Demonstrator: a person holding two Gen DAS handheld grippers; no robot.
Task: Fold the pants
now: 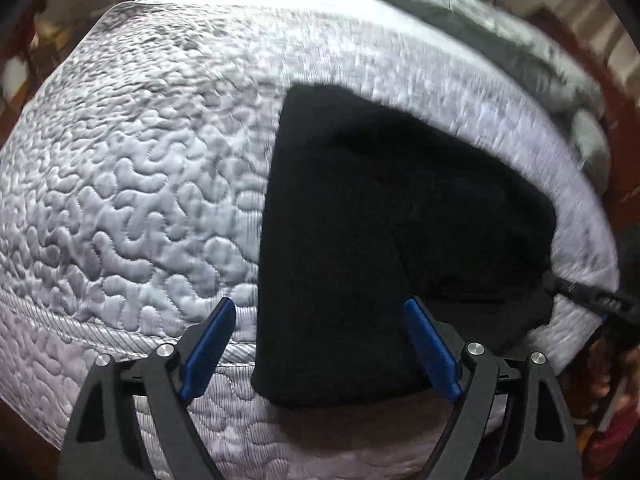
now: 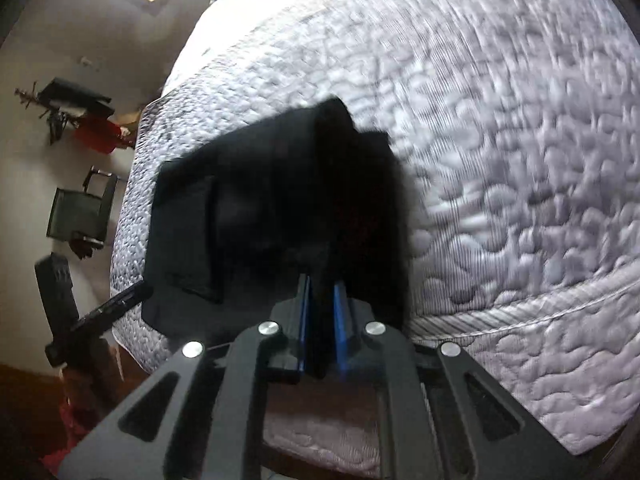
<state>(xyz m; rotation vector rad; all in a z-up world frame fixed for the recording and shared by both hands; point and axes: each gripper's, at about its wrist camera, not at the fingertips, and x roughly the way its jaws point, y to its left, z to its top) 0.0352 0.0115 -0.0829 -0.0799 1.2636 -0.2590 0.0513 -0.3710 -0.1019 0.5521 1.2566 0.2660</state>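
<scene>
Black pants (image 1: 360, 220) lie partly folded on a white quilted bed (image 1: 140, 180), near its front edge. My left gripper (image 1: 320, 308) is open, its blue pads (image 1: 208, 344) apart above the pants' near edge, holding nothing. In the right wrist view my right gripper (image 2: 322, 284) is shut on a lifted, blurred fold of the black pants (image 2: 280, 200). The rest of the pants lies flat to the left on the bed (image 2: 500, 160). The left gripper (image 2: 100, 312) shows at the left edge of the right wrist view.
A grey duvet (image 1: 500, 40) is bunched along the far side of the bed. Beside the bed stand a black chair (image 2: 80, 212) and a red item with dark clutter (image 2: 96, 132) by a pale wall. Wooden floor (image 2: 24, 392) shows below.
</scene>
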